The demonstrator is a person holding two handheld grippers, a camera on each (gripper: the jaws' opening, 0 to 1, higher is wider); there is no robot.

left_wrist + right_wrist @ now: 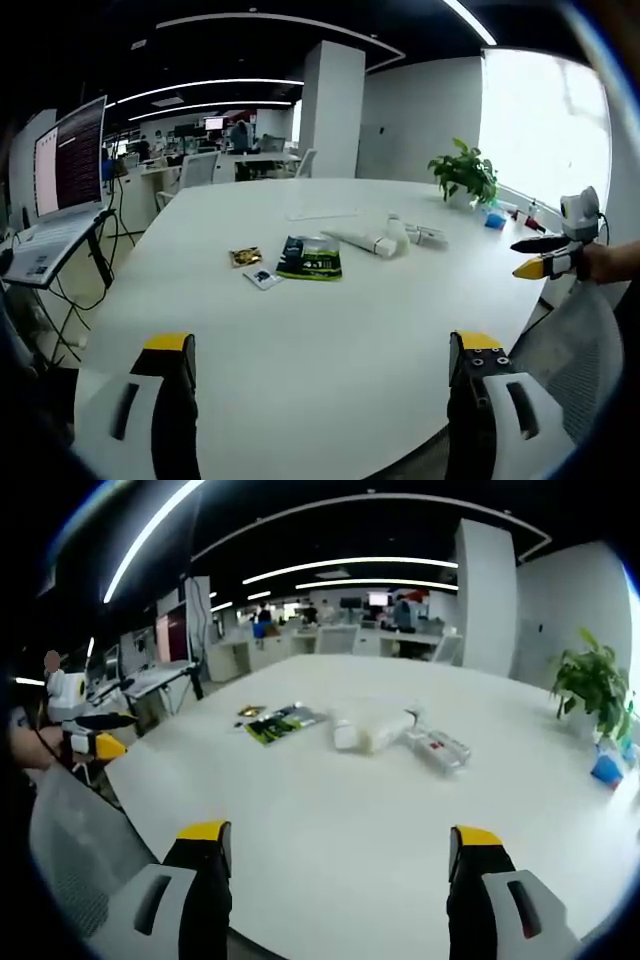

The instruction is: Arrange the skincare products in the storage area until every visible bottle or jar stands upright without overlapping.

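Jaws of the left hand-held gripper (pixel 325 365) stand wide apart over the bare near edge of the white bench (pixel 330 330), holding nothing — the right hand-held gripper (pixel 340 855) is likewise spread and empty above its own side. Farther out, near the bench's middle, a white tube (pixel 358 240) and a white bottle (pixel 397 233) lie on their sides, touching, with a small clear packet (pixel 437 748) just beside them. A green sachet (pixel 310 258) and two smaller packets (pixel 246 257) lie flat nearby. Beyond, a potted plant (pixel 465 175) stands at the far edge.
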